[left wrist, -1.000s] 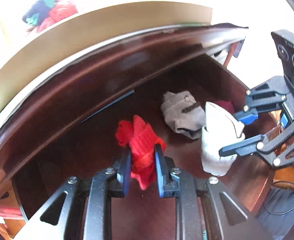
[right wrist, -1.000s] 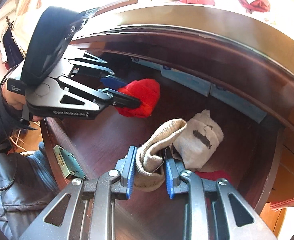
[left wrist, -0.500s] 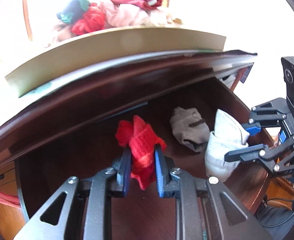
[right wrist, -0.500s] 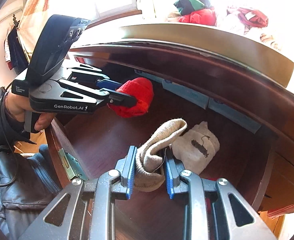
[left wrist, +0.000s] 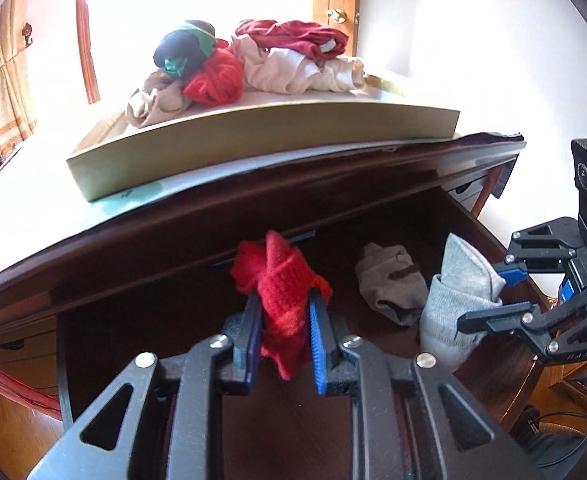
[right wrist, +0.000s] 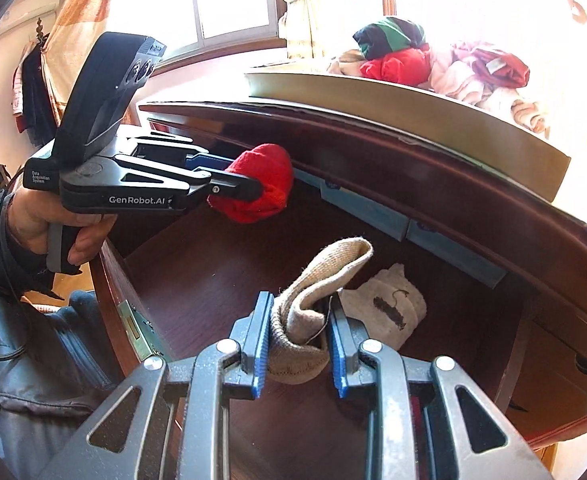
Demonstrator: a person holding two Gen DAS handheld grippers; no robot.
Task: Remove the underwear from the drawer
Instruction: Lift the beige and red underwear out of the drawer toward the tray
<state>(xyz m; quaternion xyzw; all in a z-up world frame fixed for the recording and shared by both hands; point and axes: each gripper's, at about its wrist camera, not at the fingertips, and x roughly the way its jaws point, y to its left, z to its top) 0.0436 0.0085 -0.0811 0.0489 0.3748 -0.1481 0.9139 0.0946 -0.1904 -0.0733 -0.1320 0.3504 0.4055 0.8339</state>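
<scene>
since a second ago the left hand-held gripper has lifted its red knitted bundle higher, toward the dark wooden drawer front edge. its jaws stay narrow, clamped on that bundle. the right hand-held gripper stays clamped on a beige ribbed sock. a grey folded garment lies on the drawer floor. above, a tan tray on the desk holds piled clothes.

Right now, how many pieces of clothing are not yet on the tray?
3, maybe more hidden. The red piece is in the left tongs, the beige sock is in the right tongs, and a beige piece lies on the drawer floor.
</scene>
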